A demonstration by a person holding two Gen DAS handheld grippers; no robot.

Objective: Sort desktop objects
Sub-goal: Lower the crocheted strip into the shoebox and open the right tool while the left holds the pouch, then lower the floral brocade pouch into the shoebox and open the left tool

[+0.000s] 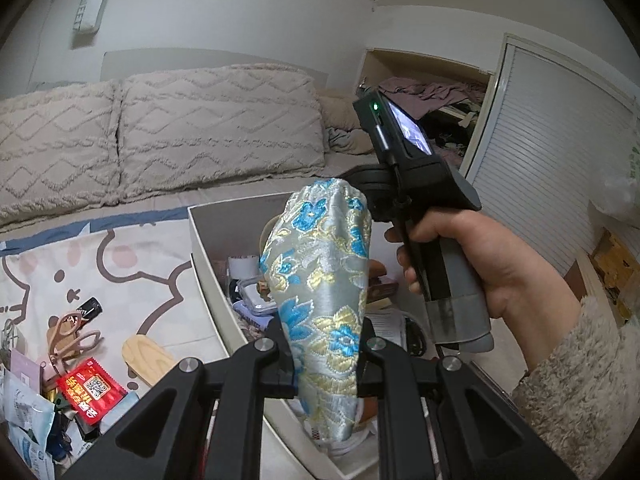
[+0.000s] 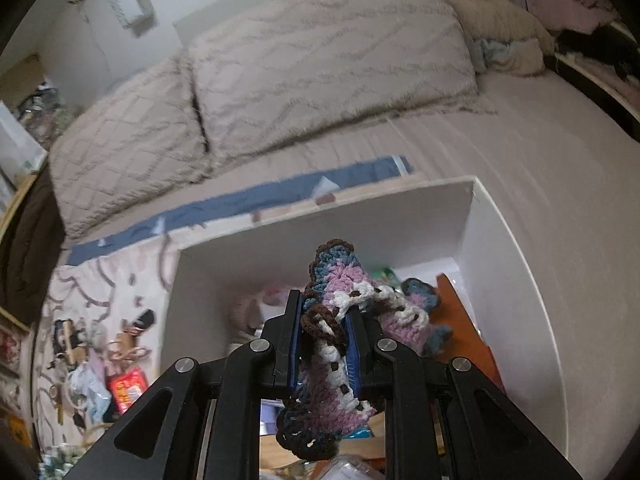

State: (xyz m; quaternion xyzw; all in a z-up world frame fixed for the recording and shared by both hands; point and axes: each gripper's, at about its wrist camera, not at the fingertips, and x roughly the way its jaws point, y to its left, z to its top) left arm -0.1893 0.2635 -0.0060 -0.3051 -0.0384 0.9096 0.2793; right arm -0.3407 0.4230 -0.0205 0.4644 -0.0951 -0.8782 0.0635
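Brocade pouch [image 1: 320,292] with the blue and gold flowers is pinched low down in the left gripper [image 1: 326,364], so it stands up tall over the white box [image 1: 208,248] sitting on the bed, which I'd guess is the bin everything gets sorted into. Right gripper [image 2: 324,344] is clamped around the middle of a purple-and-white crochet piece [image 2: 340,328], and that one droops off both sides, right above the same box. Scissors [image 1: 70,340] and red packet [image 1: 90,390] are still out on the cartoon sheet [image 1: 132,276], so plenty's left.
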